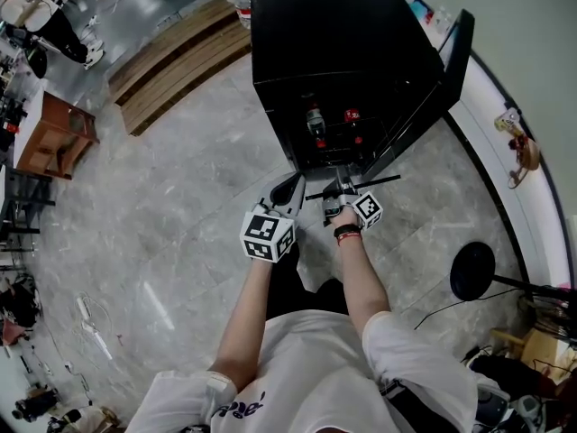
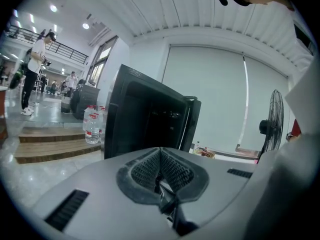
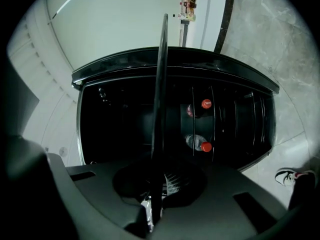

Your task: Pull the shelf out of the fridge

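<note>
Bright, even indoor light from ceiling lamps (image 2: 53, 8); soft glare on floor (image 1: 155, 303); fridge (image 3: 125, 124) interior dark; strong fisheye warping, black corners.

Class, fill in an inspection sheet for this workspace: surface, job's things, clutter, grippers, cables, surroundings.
Surface: grey marble floor; the fridge stands on it.
Job's things: black fridge, door open; shelf reaching out of the opening, seen edge-on; red-capped bottles inside.
Clutter: large water bottles beside the fridge.
Grippers: right gripper shut on the shelf's front edge; left gripper shut, empty.
Cables: one thin cable on the floor by the fan base.
Surroundings: wooden steps; a person far off.
</note>
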